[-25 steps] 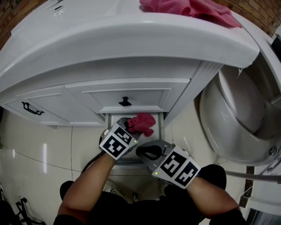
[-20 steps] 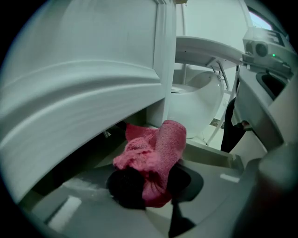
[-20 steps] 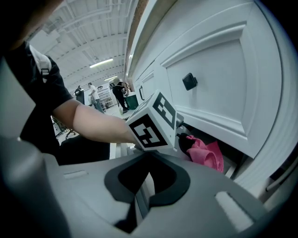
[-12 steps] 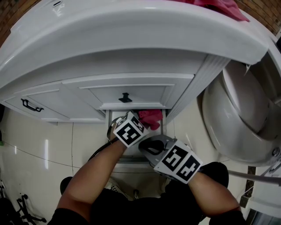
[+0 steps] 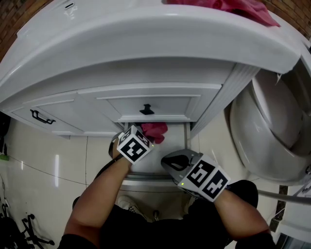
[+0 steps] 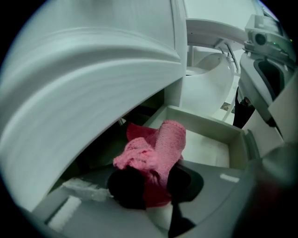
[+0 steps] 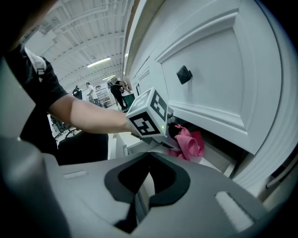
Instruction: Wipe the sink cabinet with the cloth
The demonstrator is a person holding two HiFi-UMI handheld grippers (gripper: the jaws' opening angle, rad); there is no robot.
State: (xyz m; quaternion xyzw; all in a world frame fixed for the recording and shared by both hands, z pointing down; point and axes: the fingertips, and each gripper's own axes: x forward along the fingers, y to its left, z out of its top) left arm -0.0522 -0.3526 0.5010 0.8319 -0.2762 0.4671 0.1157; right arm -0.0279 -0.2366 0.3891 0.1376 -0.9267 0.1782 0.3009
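**Left claw pinching the cloth at the open bottom drawer**

From my head view, the white sink cabinet [image 5: 160, 73] fills the upper field. At far left, its door carries a black handle [image 5: 41, 117]. Nearer the middle, my left claw [image 5: 146, 138] reaches into the pulled-out bottom drawer [image 5: 148, 168]. In the left gripper view, its two dark pads pinch a bunched pink cloth [image 6: 156, 146]. The cloth sits above the drawer's pale floor, just under the drawer front with the black knob [image 5: 146, 109]. I cannot tell whether the cloth touches the cabinet. Just to the right, my right claw [image 5: 172, 160] hovers over the drawer's front edge, its pads pressed together with nothing between them. At upper right a second pink cloth [image 5: 238, 7] lies on the countertop. A white bowl [image 5: 272, 141] stands beside the cabinet.
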